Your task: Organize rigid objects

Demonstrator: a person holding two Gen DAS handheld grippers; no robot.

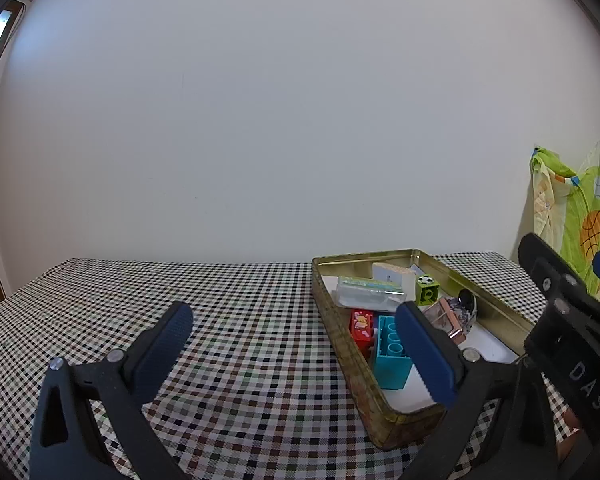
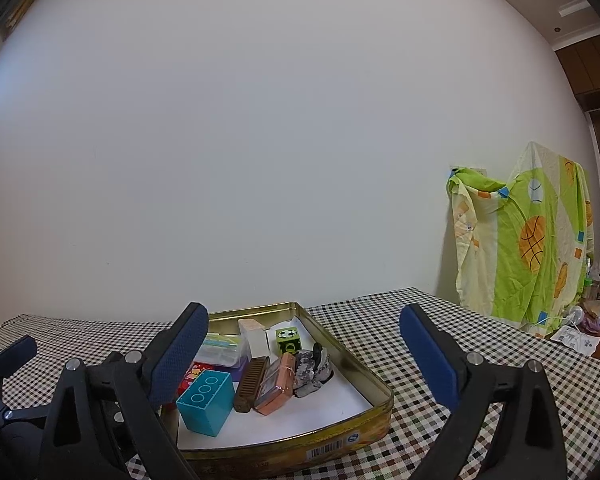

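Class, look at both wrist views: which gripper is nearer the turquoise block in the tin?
Left, probably. The left gripper has one finger directly beside the turquoise block; the right gripper straddles the tin, block by its left finger. Both are open.

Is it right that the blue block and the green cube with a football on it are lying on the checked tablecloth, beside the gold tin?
Not quite. The blue block and the green cube are inside the gold tin, not beside it on the checked tablecloth. The right wrist view shows this.
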